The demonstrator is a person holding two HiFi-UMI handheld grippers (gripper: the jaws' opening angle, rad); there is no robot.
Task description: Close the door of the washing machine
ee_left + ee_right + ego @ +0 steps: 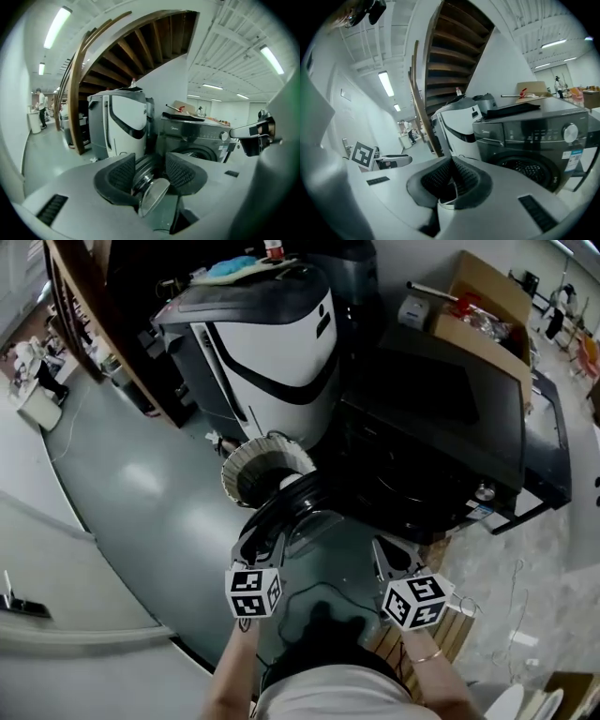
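At the left, a white and black moulded appliance (272, 343) stands close beside the dark grey front-loading washing machine (431, 418). A white pleated round thing (267, 454) sits on the grey floor (122, 484) at the appliance's foot, so room on that side is tight. The round door (154, 197), dark-rimmed with a clear glass bowl, stands swung out from the machine's front toward the person. The left gripper (150, 164) has its tongs wide apart with the door's rim between them, the pads apparently not pressing. The door looks stiff and fairly heavy on its hinge, and its glass looks slippery and breakable, so the rim is the place to push. Its arc back to the drum opening (525, 168) looks unobstructed. The right gripper (451, 161), tongs together and empty, hovers near the machine's front. A brown cardboard box (483, 306) sits at the far edge of the machine's top, out of the way.
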